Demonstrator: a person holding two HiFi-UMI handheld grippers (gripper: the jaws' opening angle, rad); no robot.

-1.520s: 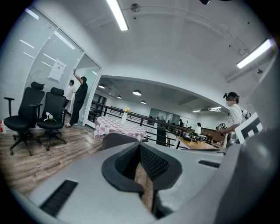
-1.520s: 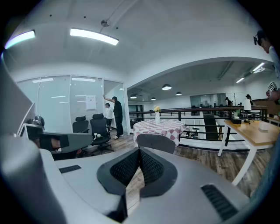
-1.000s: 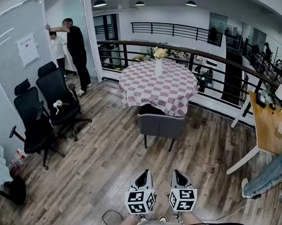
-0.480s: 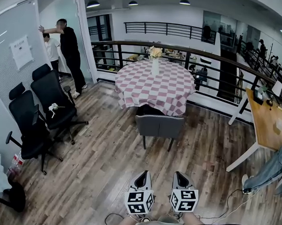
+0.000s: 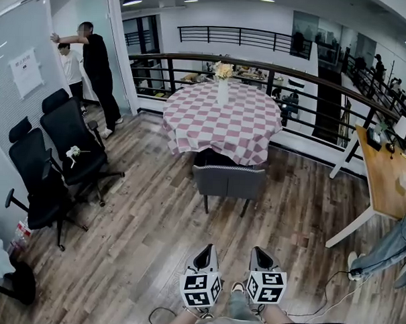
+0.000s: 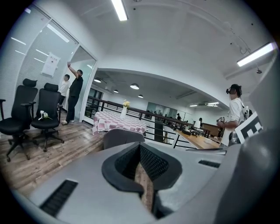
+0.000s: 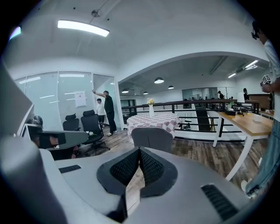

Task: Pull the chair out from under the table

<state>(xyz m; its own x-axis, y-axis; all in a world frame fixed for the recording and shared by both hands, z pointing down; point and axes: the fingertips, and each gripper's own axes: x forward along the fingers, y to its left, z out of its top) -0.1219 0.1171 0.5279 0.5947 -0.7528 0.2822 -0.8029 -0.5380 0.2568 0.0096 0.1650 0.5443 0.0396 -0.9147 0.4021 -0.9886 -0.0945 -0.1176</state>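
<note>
A grey upholstered chair (image 5: 229, 181) stands pushed in against a round table (image 5: 191, 130) covered with a pink and white check cloth. Its back faces me across a stretch of wood floor. My left gripper (image 5: 207, 249) and right gripper (image 5: 258, 251) hover side by side low in the head view, well short of the chair, both pointing at it. Each is shut with nothing between its pads. The chair (image 6: 123, 136) shows just beyond the left gripper (image 6: 140, 148), and the same chair (image 7: 152, 138) shows beyond the right gripper (image 7: 140, 151).
Two black office chairs (image 5: 62, 152) stand at the left by a glass wall, where two people (image 5: 93, 62) stand. A wooden desk (image 5: 387, 179) and a person's jeans leg (image 5: 387, 253) are at the right. A black railing (image 5: 307, 78) runs behind the table. A vase of flowers (image 5: 223, 85) stands on it.
The head view has drifted a little, so the office chairs sit further left. Both grippers stay shut and side by side, slightly nearer the chair.
</note>
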